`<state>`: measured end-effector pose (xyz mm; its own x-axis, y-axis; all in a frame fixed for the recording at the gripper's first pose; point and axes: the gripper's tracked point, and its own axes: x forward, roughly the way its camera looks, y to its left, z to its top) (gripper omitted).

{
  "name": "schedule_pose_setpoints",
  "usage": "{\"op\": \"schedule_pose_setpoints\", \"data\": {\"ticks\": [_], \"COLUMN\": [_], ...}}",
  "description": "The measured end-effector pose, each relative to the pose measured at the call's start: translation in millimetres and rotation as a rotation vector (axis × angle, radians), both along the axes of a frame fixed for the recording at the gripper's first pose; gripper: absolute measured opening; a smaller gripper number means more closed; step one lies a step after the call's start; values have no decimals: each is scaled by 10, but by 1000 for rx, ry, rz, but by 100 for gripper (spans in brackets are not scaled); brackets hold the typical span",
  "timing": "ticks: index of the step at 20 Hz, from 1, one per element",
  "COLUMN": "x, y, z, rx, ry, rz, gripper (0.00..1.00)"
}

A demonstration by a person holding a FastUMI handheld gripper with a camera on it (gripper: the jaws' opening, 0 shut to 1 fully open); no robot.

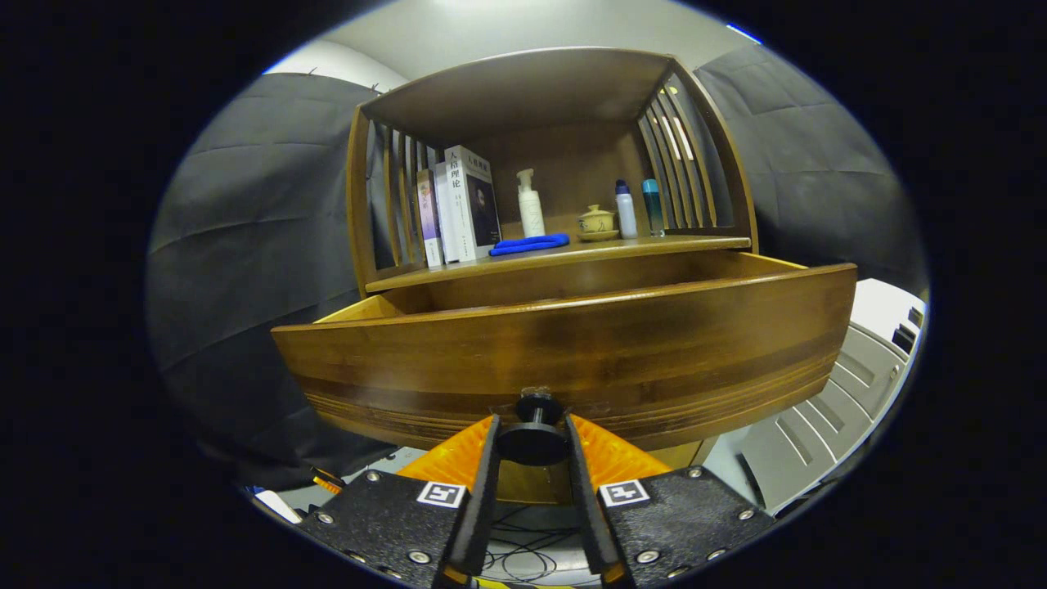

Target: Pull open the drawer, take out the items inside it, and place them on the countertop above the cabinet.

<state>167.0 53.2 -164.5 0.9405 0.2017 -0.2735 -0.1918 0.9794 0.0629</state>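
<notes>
Gripper point(532, 438) fingers clenched on the drawer knob point(533, 440). Drawer point(564, 352) stands pulled out from the cabinet; its front edge juts well past the countertop point(572, 250) lip.

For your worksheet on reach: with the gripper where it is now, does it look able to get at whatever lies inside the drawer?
Probably not yet. The gripper is shut on the knob, low at the drawer front, whose tall panel stands between the fingers and the inside. It would have to let go and come over the top edge.
</notes>
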Motion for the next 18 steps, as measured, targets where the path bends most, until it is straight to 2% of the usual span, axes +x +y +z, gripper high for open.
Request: {"op": "schedule_pose_setpoints", "data": {"ticks": [3,7,12,15,18], "x": [125,147,391,574,837], "y": [-68,-151,-265,-264,-263], "z": [299,782,1144,1097,1043], "rx": [-24,0,36,26,-40], "ry": [-111,-147,-119,20,131], "rz": [-4,9,-6,23,62], "gripper": [68,93,93,93,93]}}
